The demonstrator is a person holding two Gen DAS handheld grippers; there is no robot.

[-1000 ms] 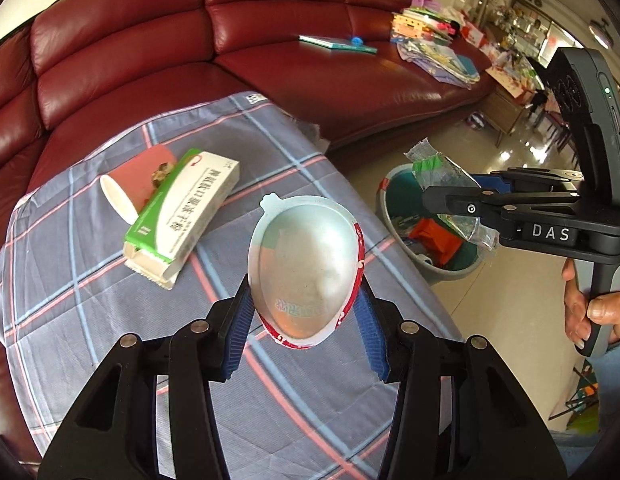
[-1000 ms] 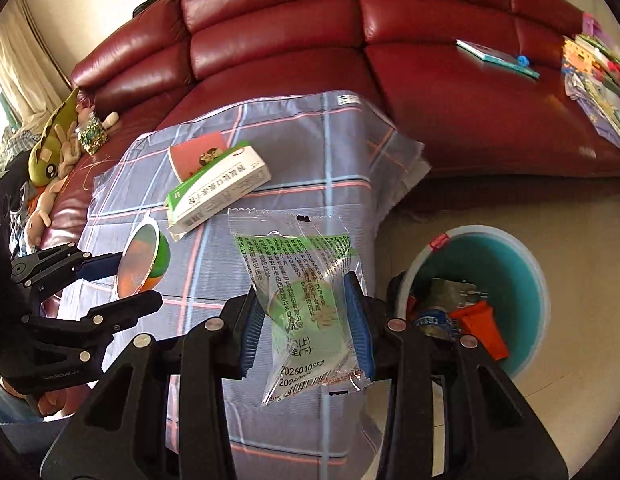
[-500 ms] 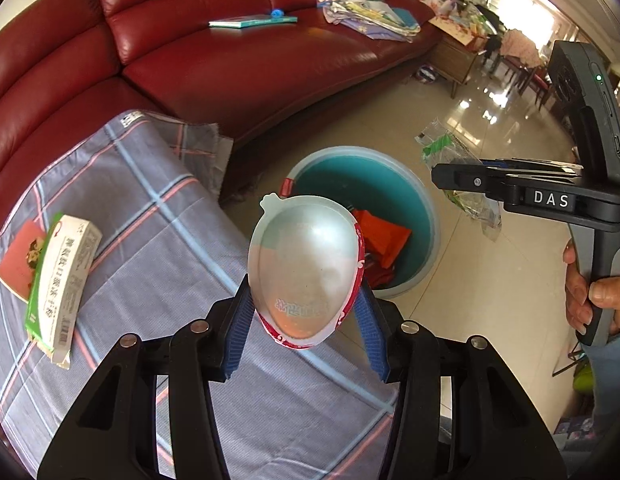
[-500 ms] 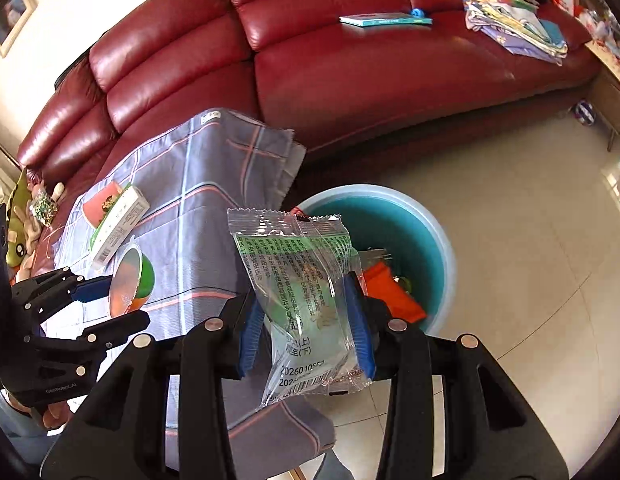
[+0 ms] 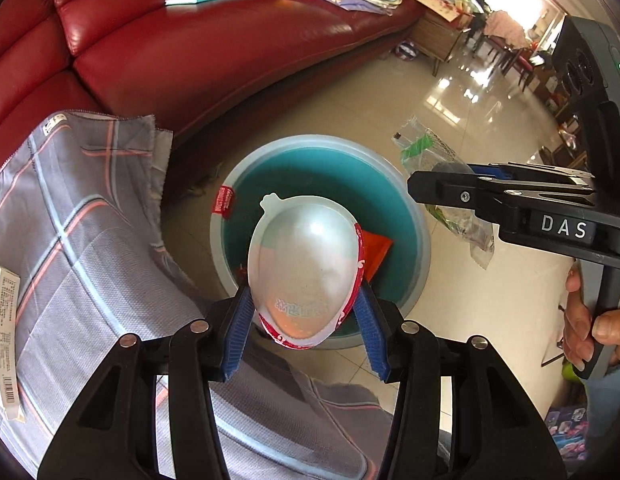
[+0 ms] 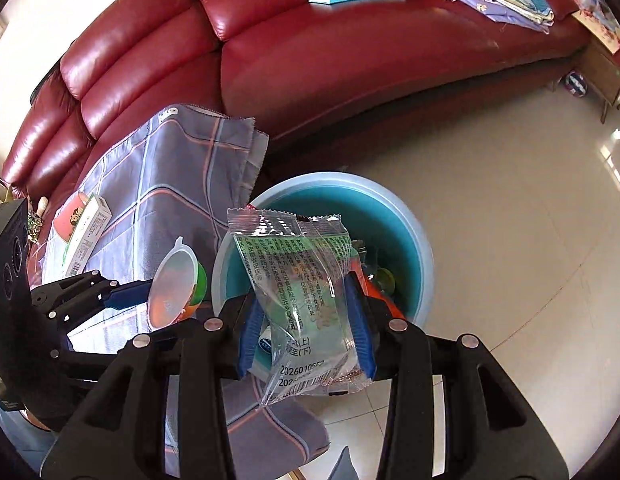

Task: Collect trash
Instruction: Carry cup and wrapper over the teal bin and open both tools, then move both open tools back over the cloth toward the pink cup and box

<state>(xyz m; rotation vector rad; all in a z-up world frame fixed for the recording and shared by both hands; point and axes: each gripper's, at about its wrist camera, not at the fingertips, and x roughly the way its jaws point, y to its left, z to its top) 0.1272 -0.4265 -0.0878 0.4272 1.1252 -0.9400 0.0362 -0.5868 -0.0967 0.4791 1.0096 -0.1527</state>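
At the bottom centre of the left wrist view, the left gripper (image 5: 305,322) is seen clamped on an empty plastic cup (image 5: 303,268), its blue pads pressed to the cup's sides. The cup is held over the near rim of the teal bin (image 5: 390,200), which fills the middle of the frame; red and orange trash lies inside it. At lower left, the plaid cloth (image 5: 89,240) is draped to an edge just beside the bin's left rim. At centre right, the right gripper (image 5: 438,190) is seen side-on above the bin's right rim.

In the right wrist view, the right gripper (image 6: 305,330) is closed on a clear printed wrapper (image 6: 301,296), held at bottom centre over the bin. Bare tiled floor (image 6: 510,200) lies open across the right half. The red sofa (image 6: 350,60) closes off the top edge.
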